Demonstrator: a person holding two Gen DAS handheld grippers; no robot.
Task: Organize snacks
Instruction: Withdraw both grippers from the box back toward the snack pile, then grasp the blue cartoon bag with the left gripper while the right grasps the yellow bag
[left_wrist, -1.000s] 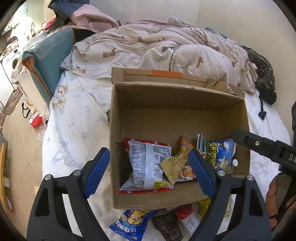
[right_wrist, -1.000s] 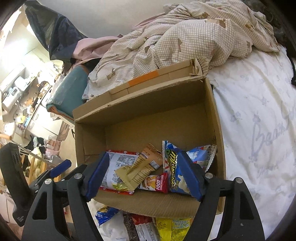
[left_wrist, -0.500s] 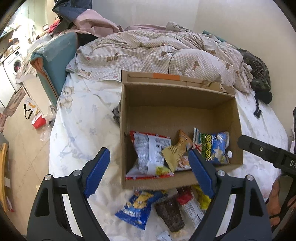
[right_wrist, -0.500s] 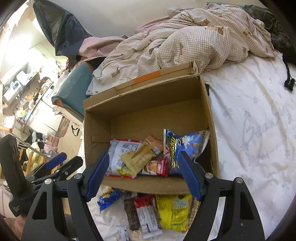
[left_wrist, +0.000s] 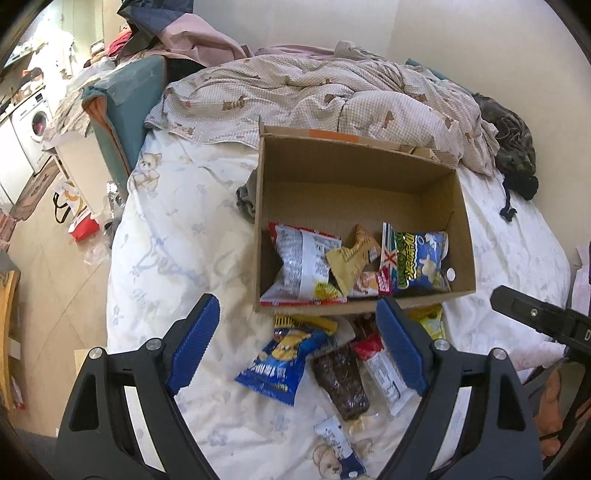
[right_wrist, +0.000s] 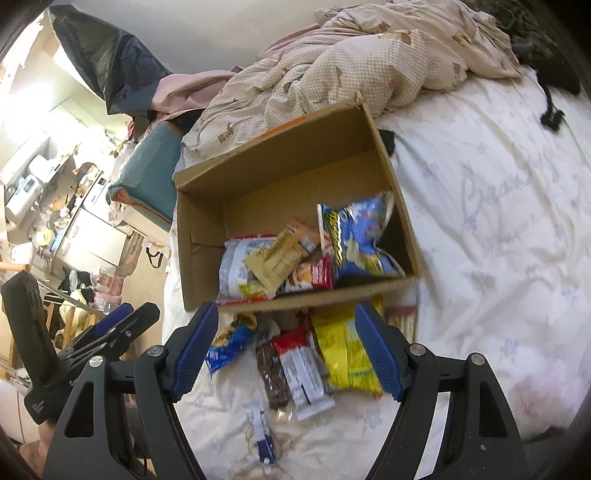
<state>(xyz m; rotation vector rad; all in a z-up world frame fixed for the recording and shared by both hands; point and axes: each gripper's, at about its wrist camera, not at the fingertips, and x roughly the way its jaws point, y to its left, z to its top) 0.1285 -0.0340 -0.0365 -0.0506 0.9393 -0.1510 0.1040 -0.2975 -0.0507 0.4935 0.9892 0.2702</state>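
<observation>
Bedroom scene: we've got a bed (left_wrist: 177, 229) with a pale bear-print sheet, and a checked quilt (left_wrist: 332, 99) bunched up at the far end. On the sheet sits an open cardboard box (left_wrist: 458, 221), and it's already got a few bags in the near half: a red-and-white bag (left_wrist: 303, 262) on the left, a tan packet (left_wrist: 351, 258) leaning in the middle, and a blue-and-green bag (left_wrist: 417, 254) on the right.

Outside the box, right against its near wall, the rest of the snacks are piled on the sheet: a yellow bag (right_wrist: 347, 354), a blue Minions bag (left_wrist: 284, 362), a red-and-white bar (right_wrist: 303, 373), a dark brown bar (left_wrist: 343, 380), and a small blue-and-white packet (left_wrist: 340, 446) nearest to us.

Our left gripper (left_wrist: 295, 350) hangs over that pile with its jaws spread wide and nothing in them; the Minions bag and the dark bar show in the gap. Our right gripper (right_wrist: 284, 350) is the same deal, wide apart and empty, above the two bars with the yellow bag just inside its right finger. The box lies just beyond both.
</observation>
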